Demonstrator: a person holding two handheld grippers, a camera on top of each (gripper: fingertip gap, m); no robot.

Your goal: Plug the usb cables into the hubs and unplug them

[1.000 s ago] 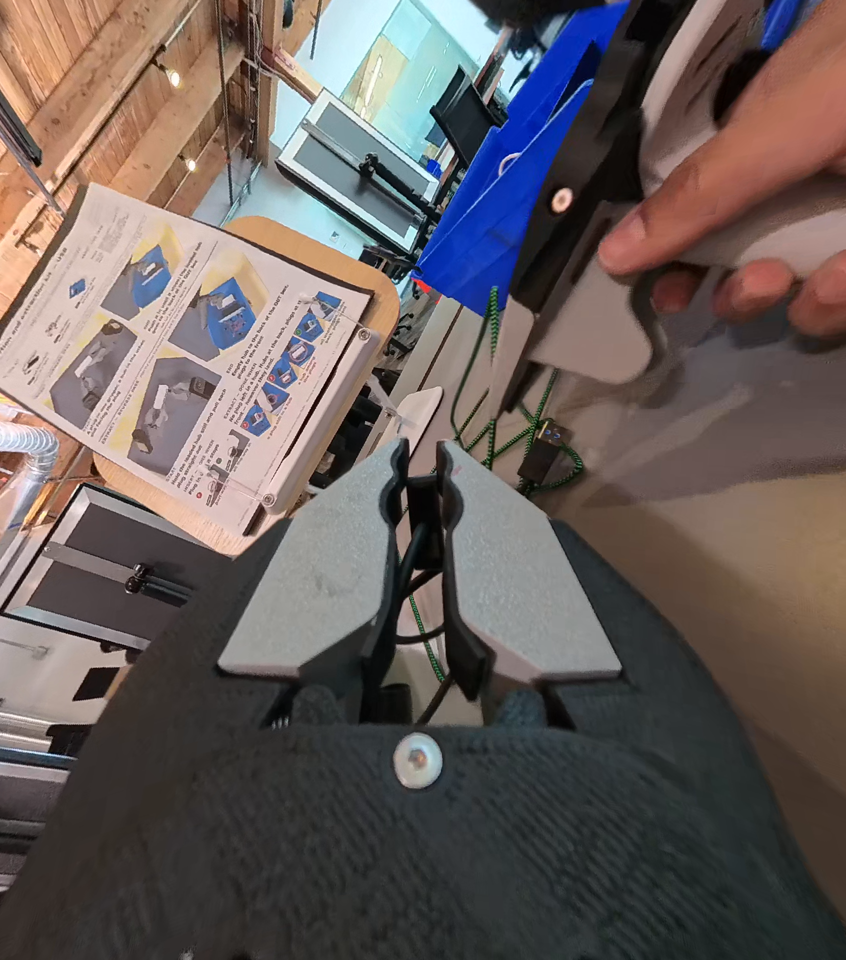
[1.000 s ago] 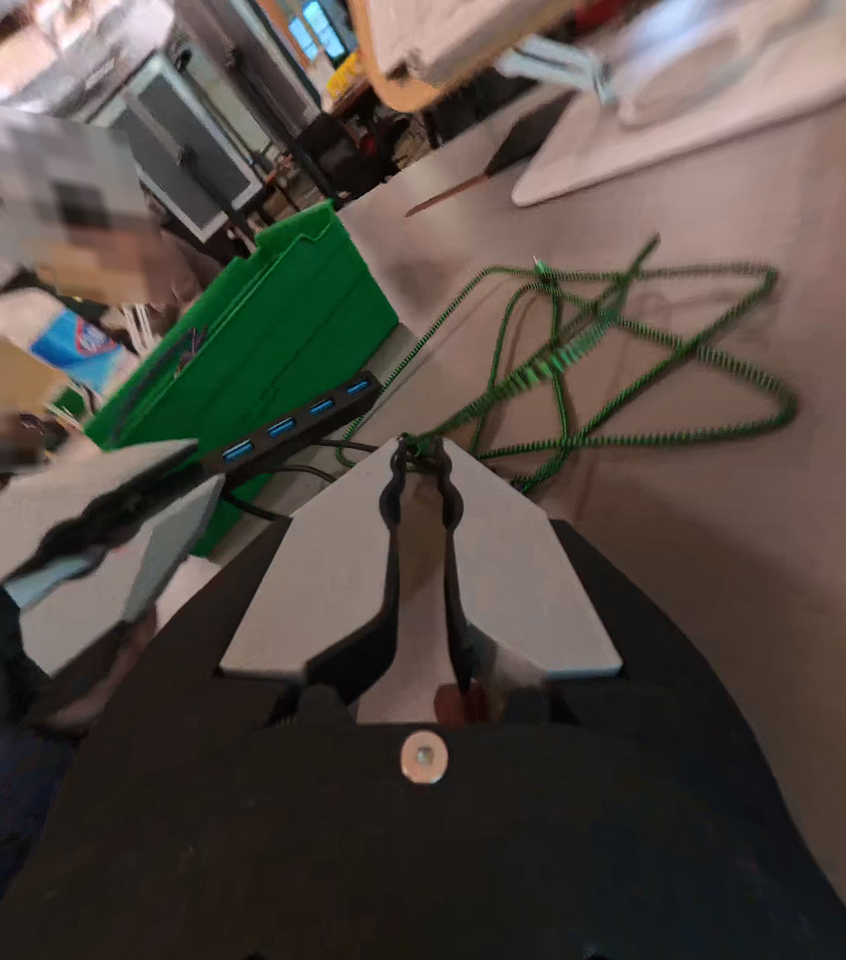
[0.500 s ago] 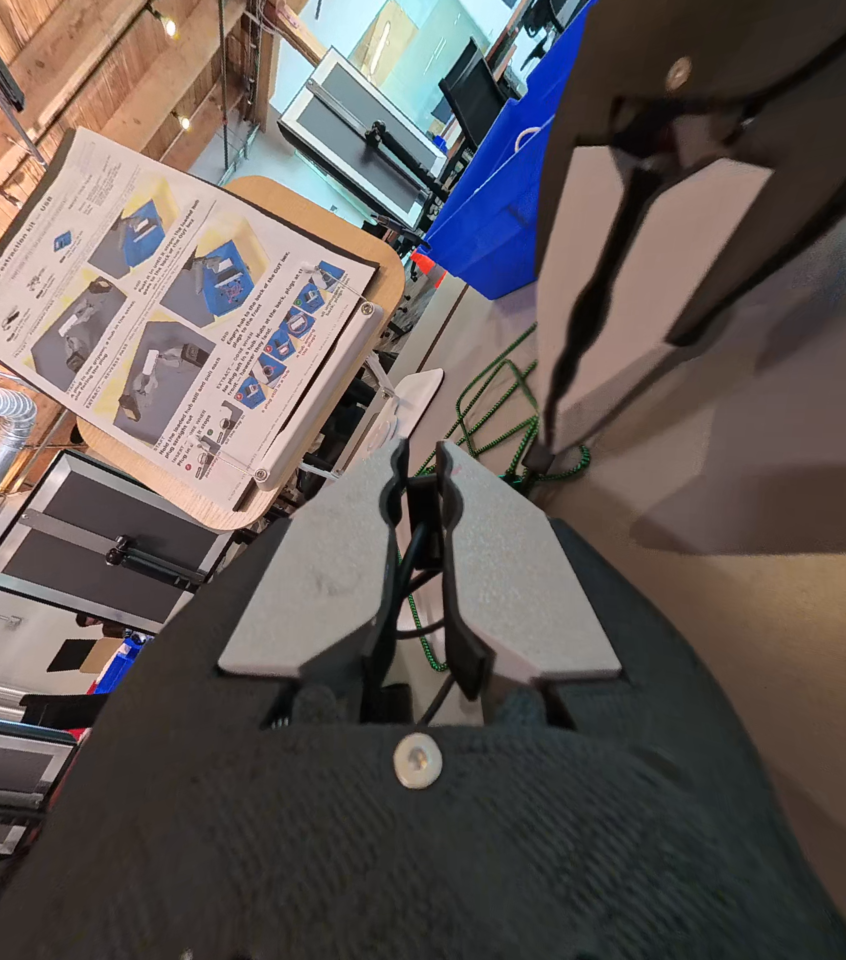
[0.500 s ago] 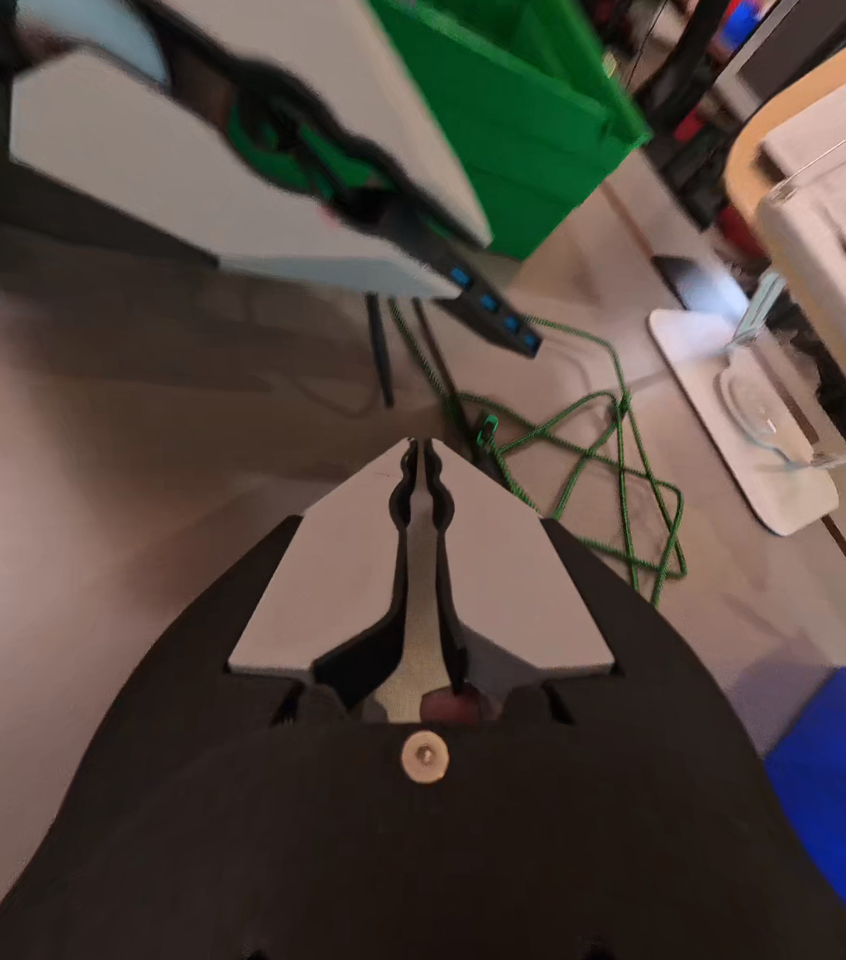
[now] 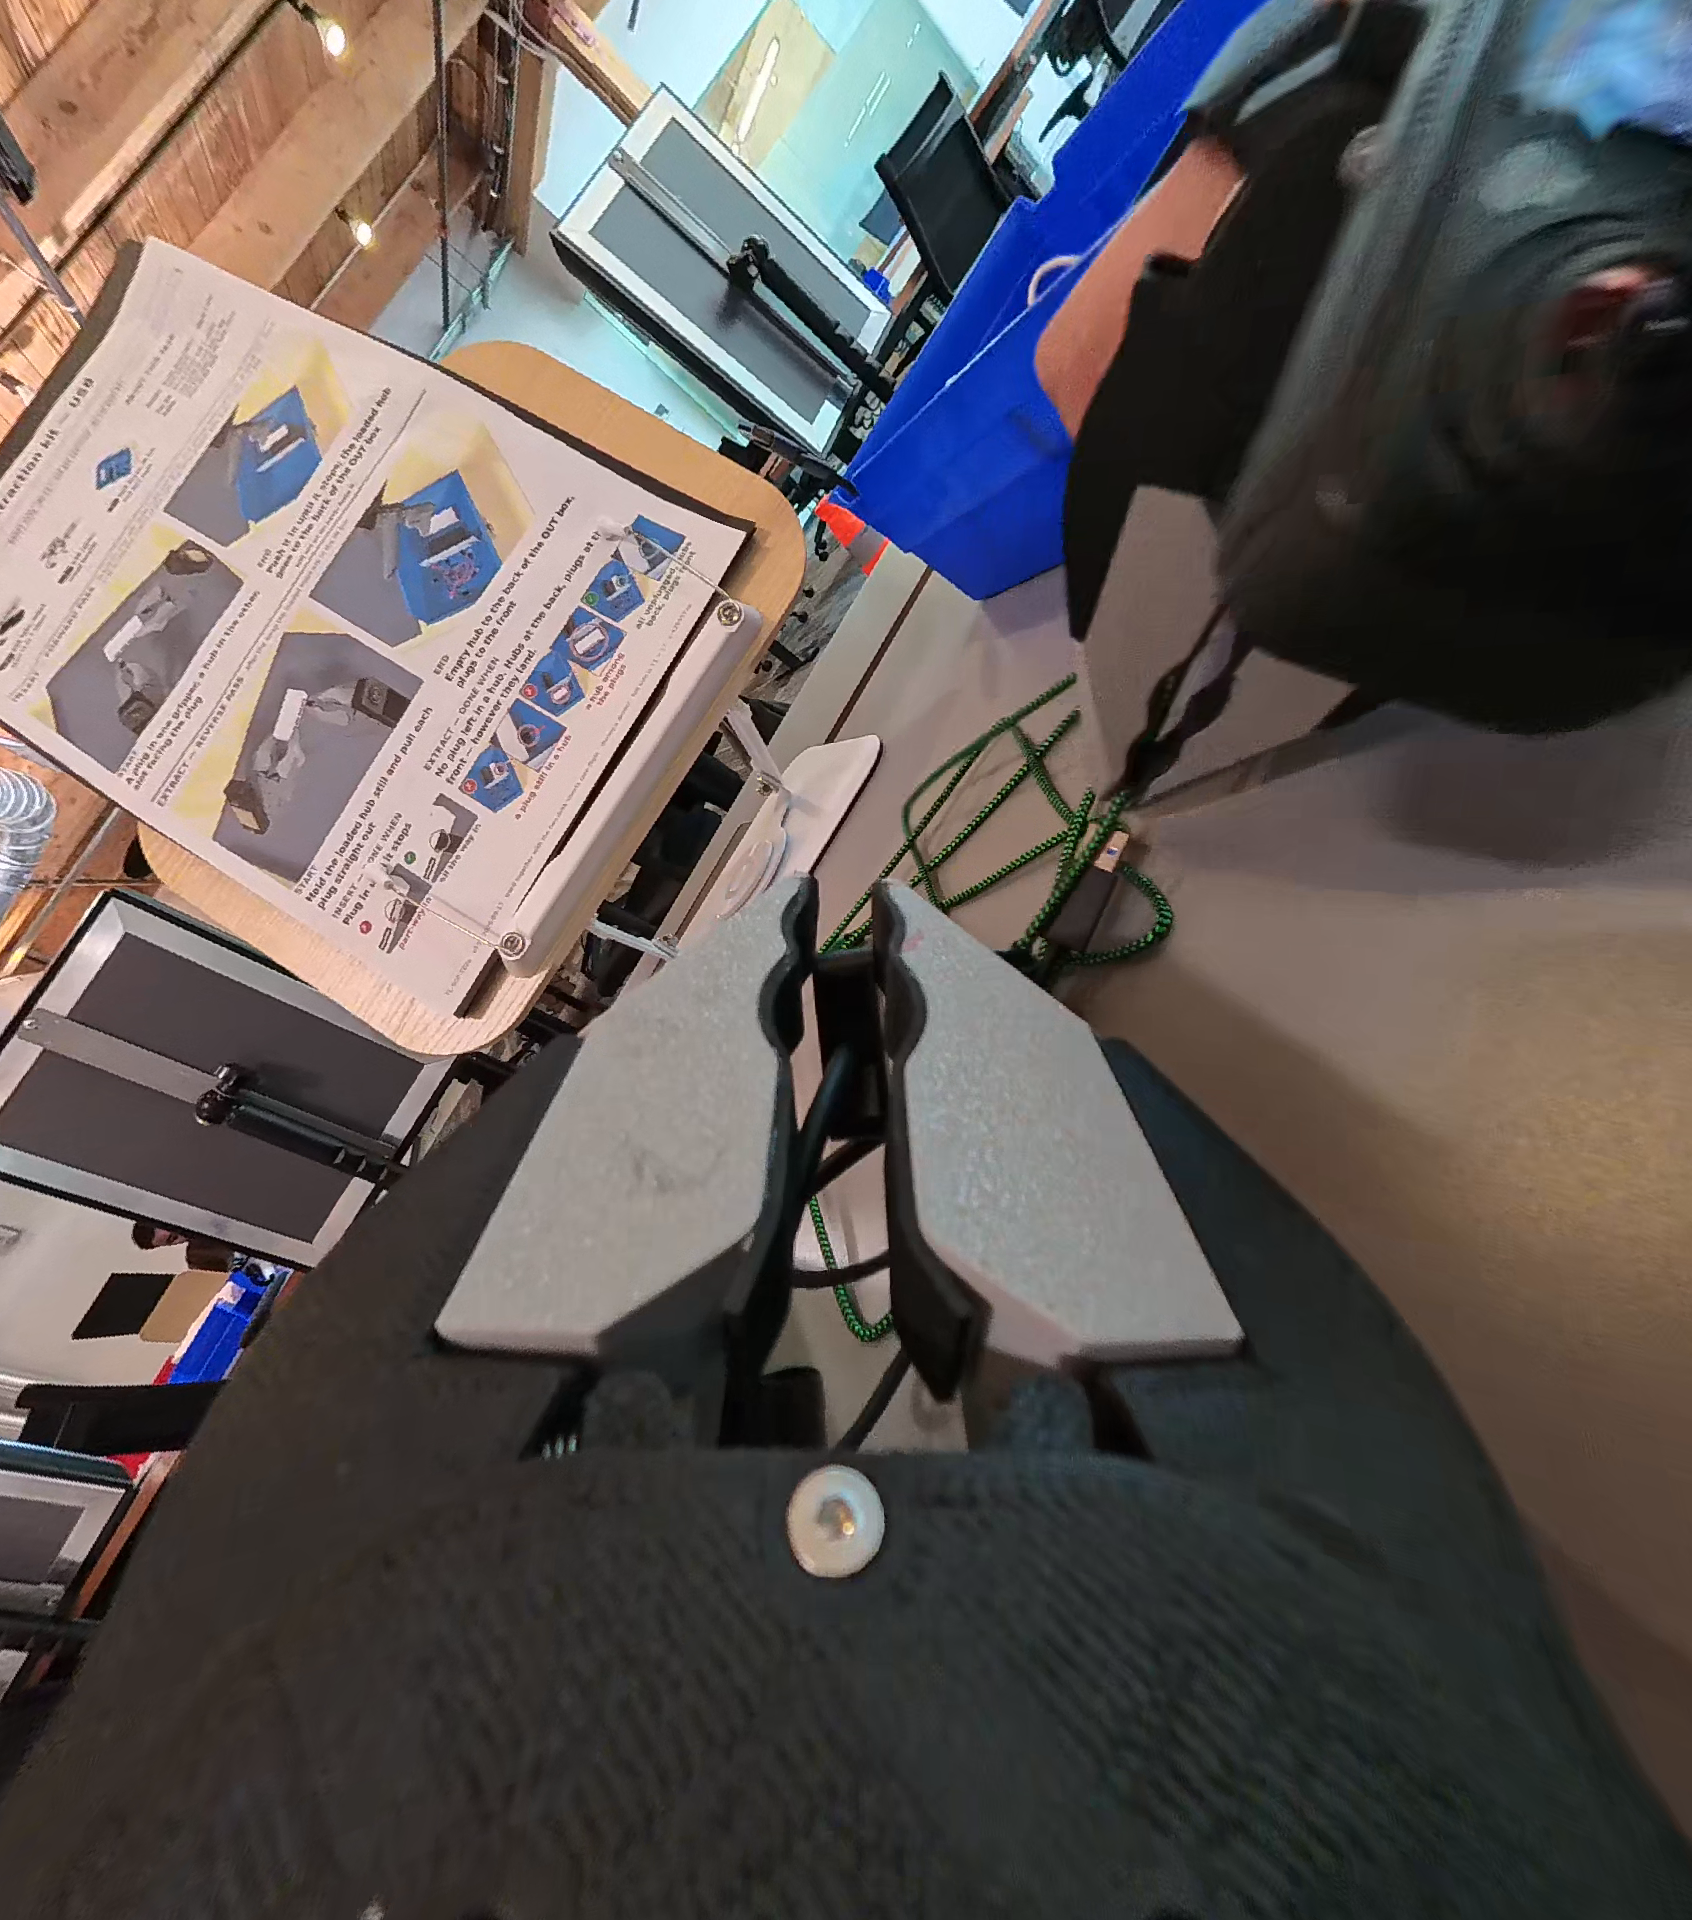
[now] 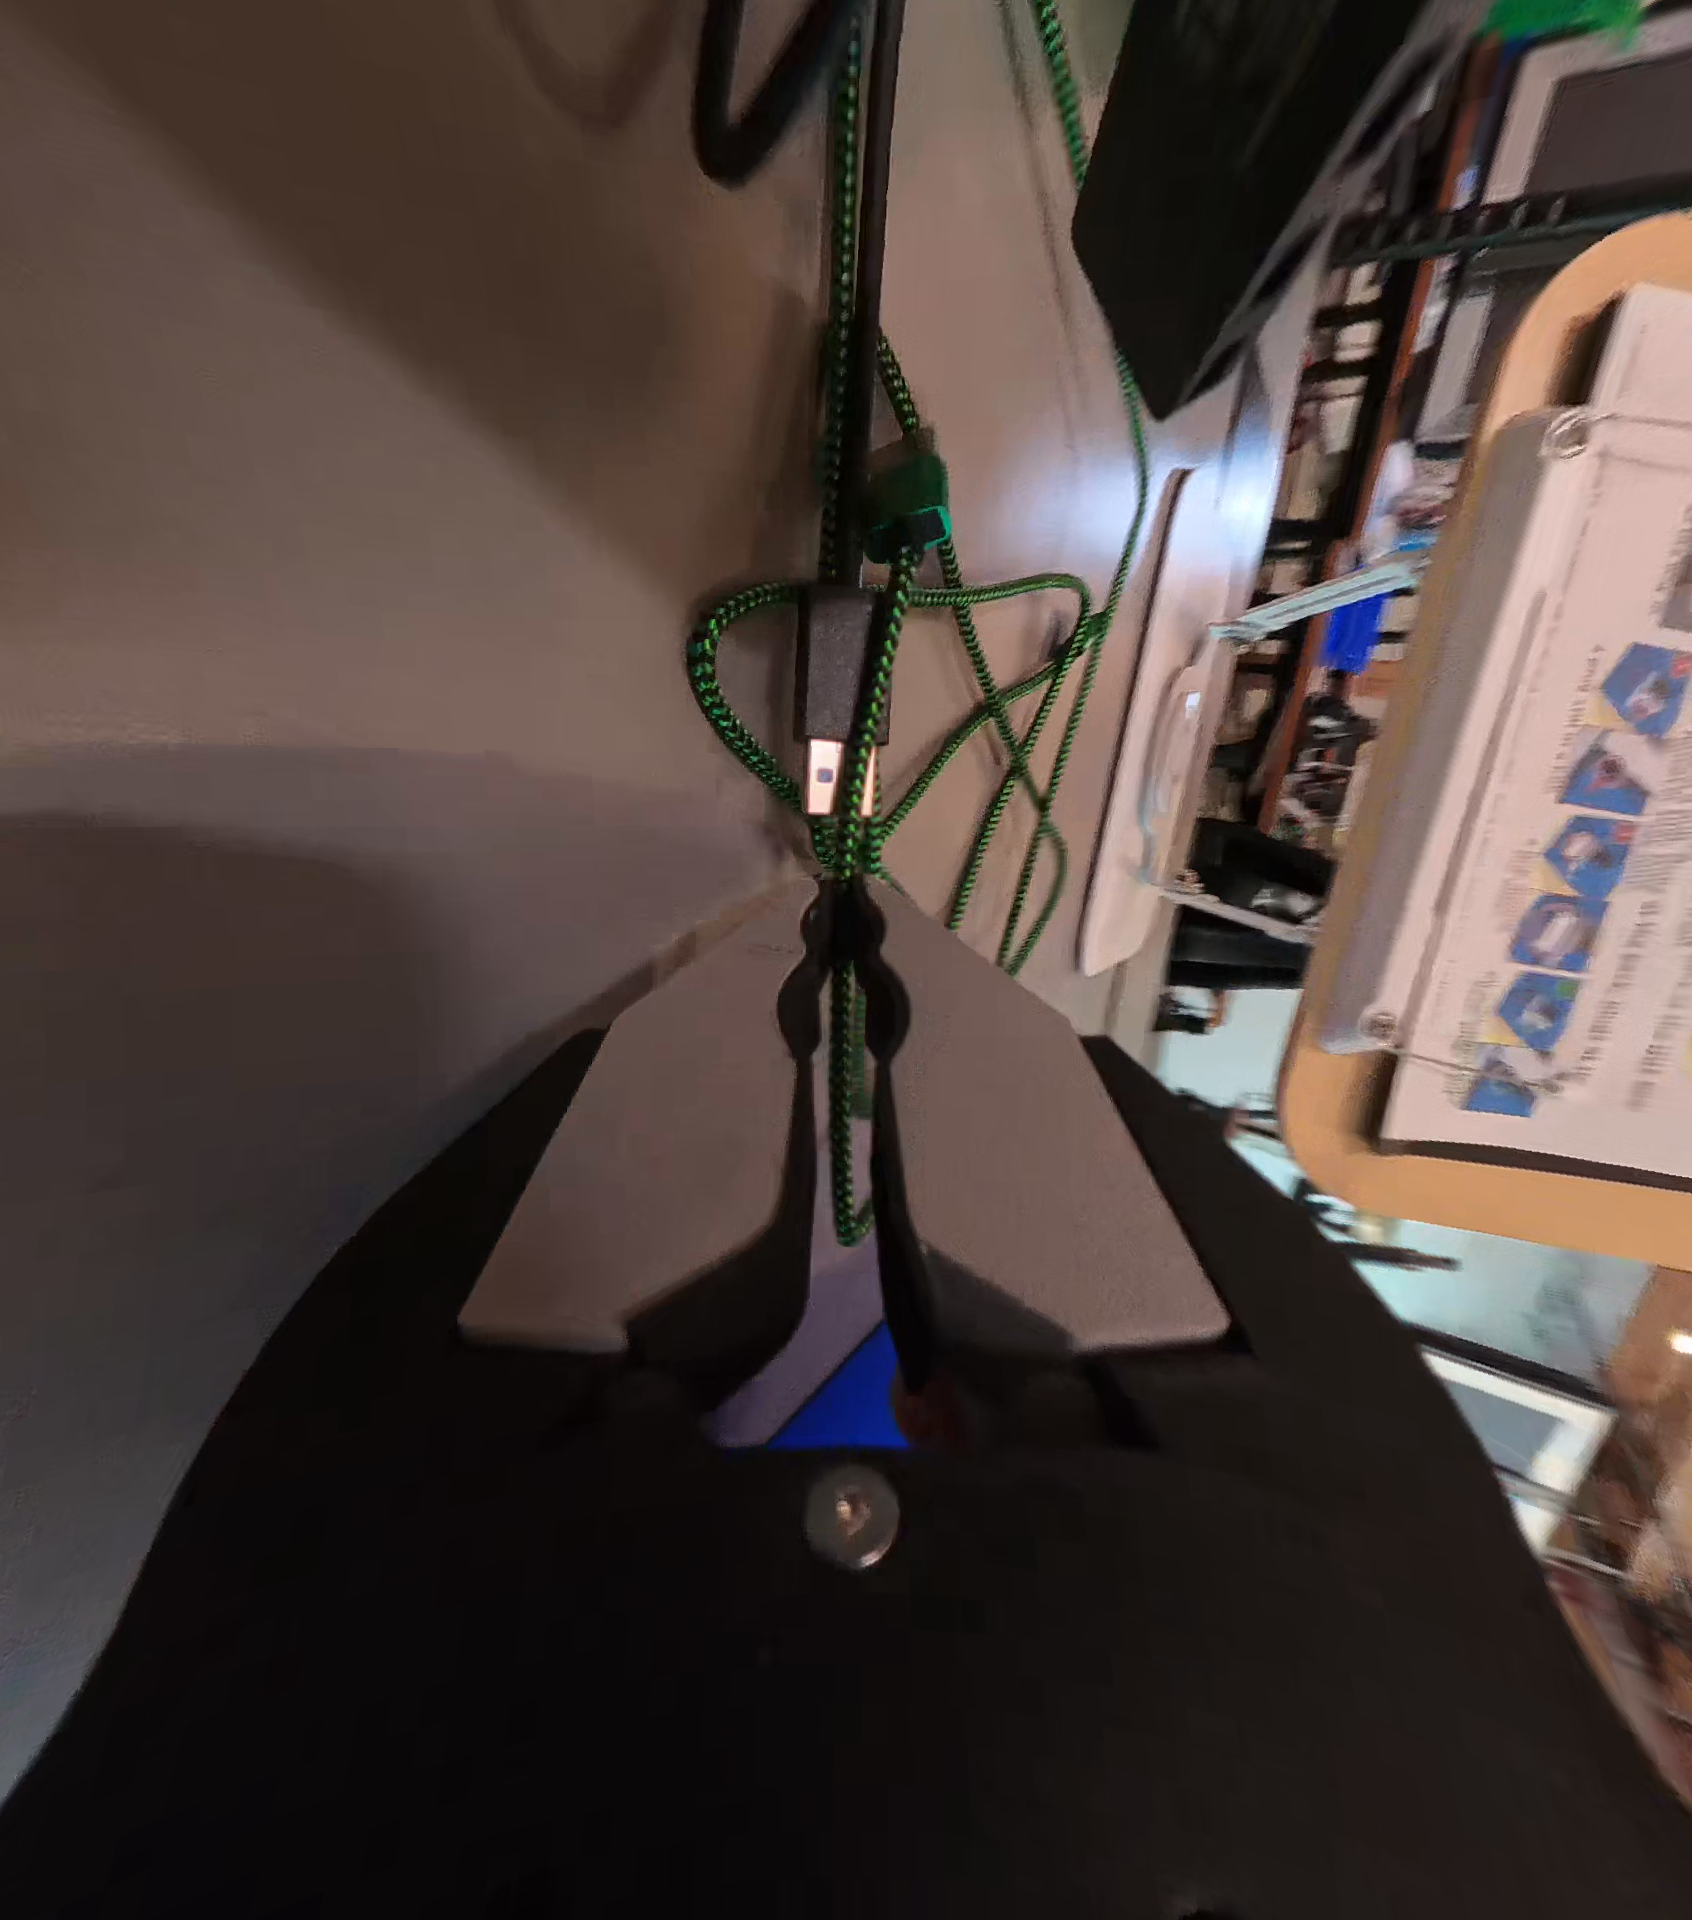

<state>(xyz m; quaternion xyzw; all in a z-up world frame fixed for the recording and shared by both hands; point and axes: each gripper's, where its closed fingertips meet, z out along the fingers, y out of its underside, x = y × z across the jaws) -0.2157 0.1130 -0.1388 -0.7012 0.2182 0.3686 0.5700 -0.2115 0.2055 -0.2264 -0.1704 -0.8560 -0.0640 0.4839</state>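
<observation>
My left gripper is shut on a black USB hub, seen end-on between the fingertips, with its black cable running back between the fingers. A green braided cable lies tangled on the beige table. Its black USB plug lies just beyond my right gripper. The right jaws stand together at the table surface. A green strand shows in the slit between them; I cannot tell if it is pinched. In the left wrist view the right gripper points down beside the plug.
An instruction sheet on a wooden board stands on a white base at the table's far edge. A blue bin stands behind the right gripper. A dark blurred shape sits beyond the cable. Tip to tip, the grippers are about 12 cm apart.
The right gripper has swung round and come down, tips now at the green cable just behind the plug. The left gripper still holds the hub, almost unmoved.
</observation>
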